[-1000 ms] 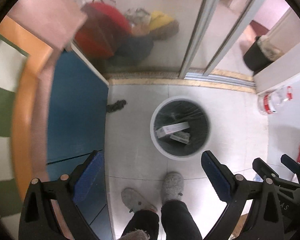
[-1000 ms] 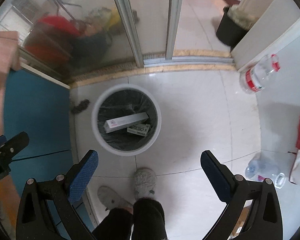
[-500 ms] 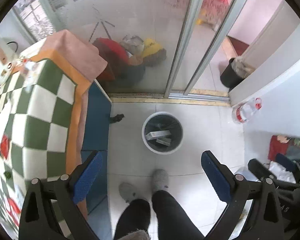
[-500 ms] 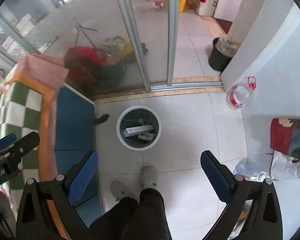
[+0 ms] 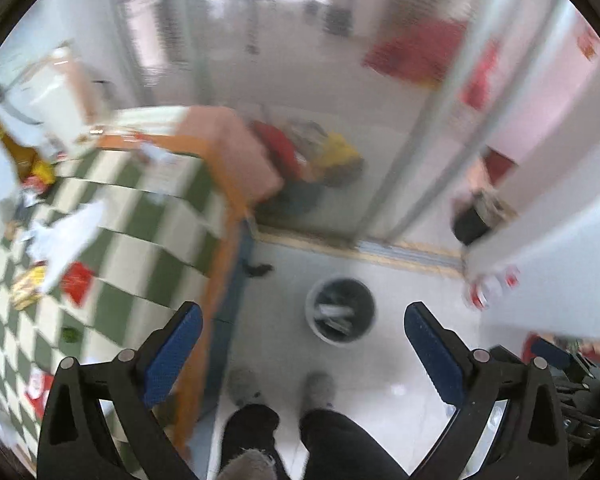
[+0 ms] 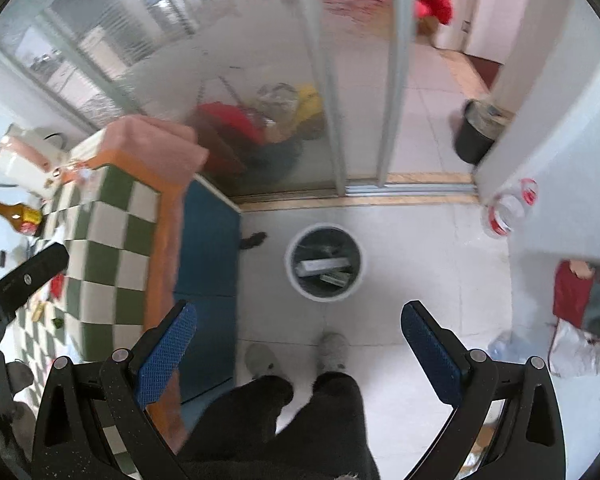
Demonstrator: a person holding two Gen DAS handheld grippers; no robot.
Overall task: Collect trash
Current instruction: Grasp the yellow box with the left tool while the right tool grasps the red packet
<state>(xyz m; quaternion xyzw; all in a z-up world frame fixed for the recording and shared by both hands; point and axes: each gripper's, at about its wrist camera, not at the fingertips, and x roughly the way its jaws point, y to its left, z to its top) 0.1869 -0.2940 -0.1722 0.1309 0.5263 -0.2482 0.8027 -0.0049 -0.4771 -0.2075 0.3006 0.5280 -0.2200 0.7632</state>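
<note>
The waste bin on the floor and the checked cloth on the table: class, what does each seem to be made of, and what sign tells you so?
Waste bin: probably plastic, with a smooth pale rim and a dark glossy liner that wrinkles like thin film.
Checked cloth: seemingly soft woven fabric, matte green and white squares with an orange border draping over the table edge.

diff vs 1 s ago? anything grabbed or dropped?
Both grippers rose away from the trash bin, which looks smaller in both views; the checkered tabletop with its litter has come into view. The left gripper and right gripper remain open and empty. The boxes stay in the bin, and the person's feet haven't moved.
</note>
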